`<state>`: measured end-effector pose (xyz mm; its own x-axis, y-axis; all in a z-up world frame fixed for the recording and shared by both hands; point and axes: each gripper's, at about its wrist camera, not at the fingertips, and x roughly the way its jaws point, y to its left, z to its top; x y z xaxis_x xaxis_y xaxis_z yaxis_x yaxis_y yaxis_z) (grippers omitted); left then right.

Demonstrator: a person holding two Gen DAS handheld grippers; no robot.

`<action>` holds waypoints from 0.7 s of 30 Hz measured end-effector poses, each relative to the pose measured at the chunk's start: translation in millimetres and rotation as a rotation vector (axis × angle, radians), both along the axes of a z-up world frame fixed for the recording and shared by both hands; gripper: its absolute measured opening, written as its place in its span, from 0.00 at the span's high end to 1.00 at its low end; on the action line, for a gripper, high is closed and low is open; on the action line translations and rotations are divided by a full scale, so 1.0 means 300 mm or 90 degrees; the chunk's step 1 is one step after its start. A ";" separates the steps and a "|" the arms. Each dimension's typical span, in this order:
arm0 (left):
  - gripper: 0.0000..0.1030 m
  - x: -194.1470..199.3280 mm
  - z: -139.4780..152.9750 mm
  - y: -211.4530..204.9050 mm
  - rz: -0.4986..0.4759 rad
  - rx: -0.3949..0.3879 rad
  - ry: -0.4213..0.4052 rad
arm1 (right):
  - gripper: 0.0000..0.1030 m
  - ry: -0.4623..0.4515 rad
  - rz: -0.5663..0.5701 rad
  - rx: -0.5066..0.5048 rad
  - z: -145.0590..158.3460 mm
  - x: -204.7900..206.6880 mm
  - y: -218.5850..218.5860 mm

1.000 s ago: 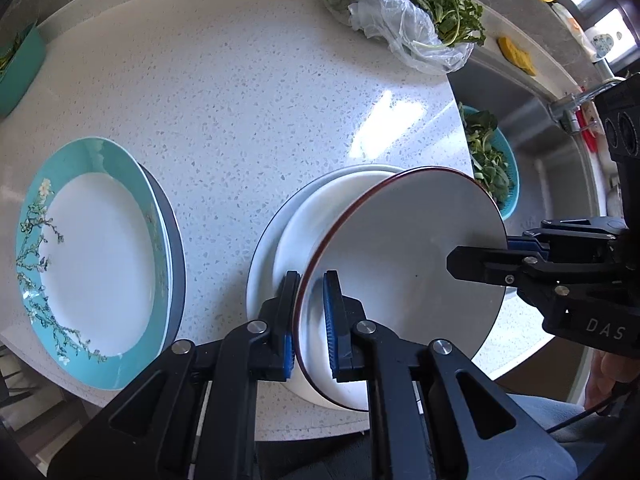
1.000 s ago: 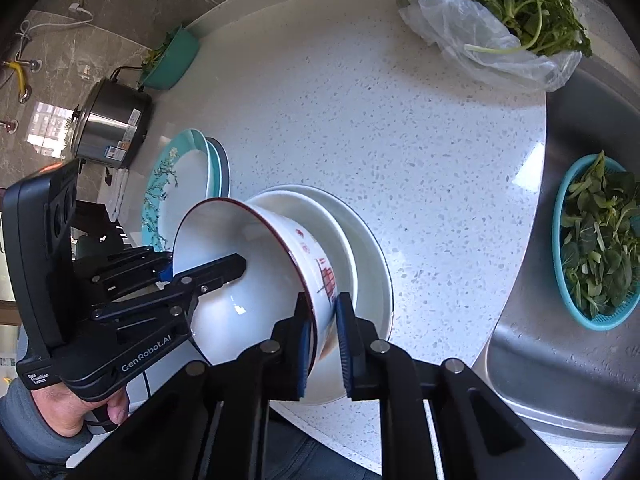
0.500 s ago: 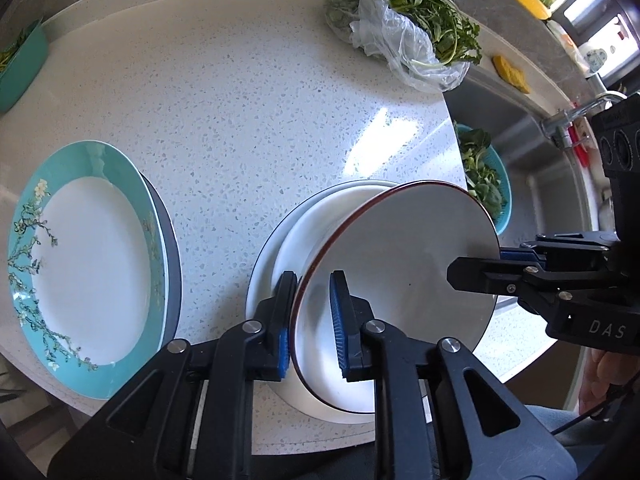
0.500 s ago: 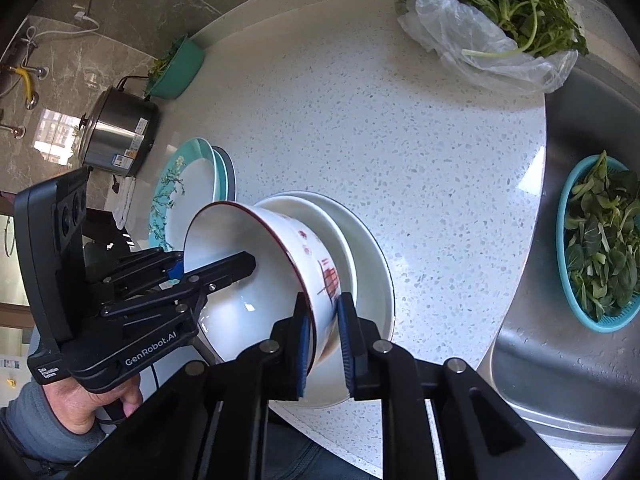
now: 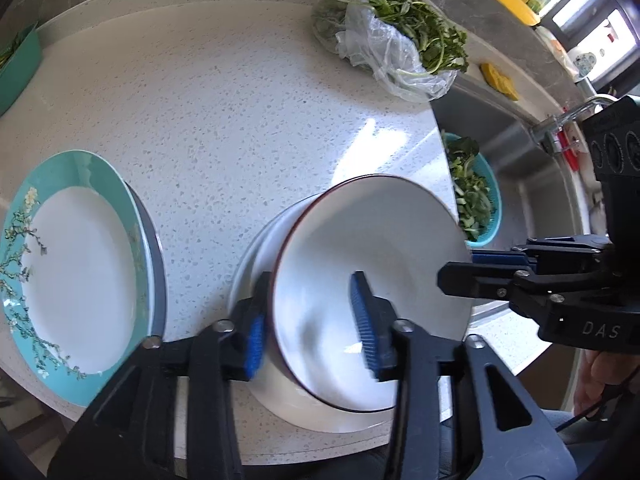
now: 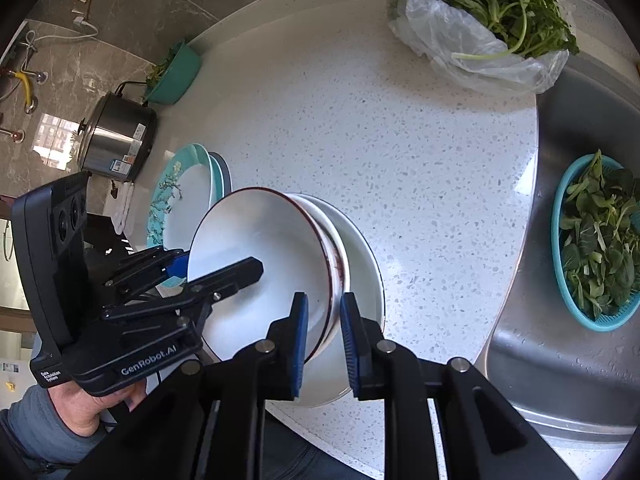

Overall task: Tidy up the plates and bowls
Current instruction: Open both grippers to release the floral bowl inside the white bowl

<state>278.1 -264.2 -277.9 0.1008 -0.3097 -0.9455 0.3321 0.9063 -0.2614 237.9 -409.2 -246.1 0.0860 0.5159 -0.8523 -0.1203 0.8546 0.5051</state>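
A white bowl with a dark red rim (image 5: pixel 380 248) (image 6: pixel 264 256) sits nested on a stack of white bowls (image 5: pixel 264 248) (image 6: pixel 360 256) near the counter's front edge. My left gripper (image 5: pixel 308 332) is open, its fingers straddling the bowl's left rim with a wide gap. My right gripper (image 6: pixel 324 332) is open too, its fingers either side of the bowl's right rim. A teal flowered plate (image 5: pixel 76 264) (image 6: pixel 180 200) lies on a grey plate (image 5: pixel 154 248) to the left.
A bag of greens (image 5: pixel 400 48) (image 6: pixel 480 20) lies at the back. The sink (image 6: pixel 580 280) to the right holds a teal basket of leaves (image 5: pixel 476 200) (image 6: pixel 596 240). A steel pot (image 6: pixel 116 140) and a teal bowl (image 6: pixel 176 76) stand far left.
Both grippers have opened and let go of the red-rimmed bowl. The bowl has settled lower onto the white stack.
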 end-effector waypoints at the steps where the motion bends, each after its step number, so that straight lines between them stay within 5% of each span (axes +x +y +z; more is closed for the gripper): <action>1: 0.55 -0.003 0.000 -0.004 -0.003 0.001 -0.001 | 0.83 0.000 0.001 -0.001 -0.001 0.001 0.000; 21: 0.28 -0.040 0.019 -0.023 -0.038 0.007 -0.045 | 0.91 -0.039 0.049 -0.053 0.011 -0.019 0.047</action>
<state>266.2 -271.0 -272.3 0.1485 -0.3066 -0.9402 0.4024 0.8872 -0.2257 232.1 -394.9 -242.9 0.1024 0.4501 -0.8871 -0.2161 0.8805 0.4219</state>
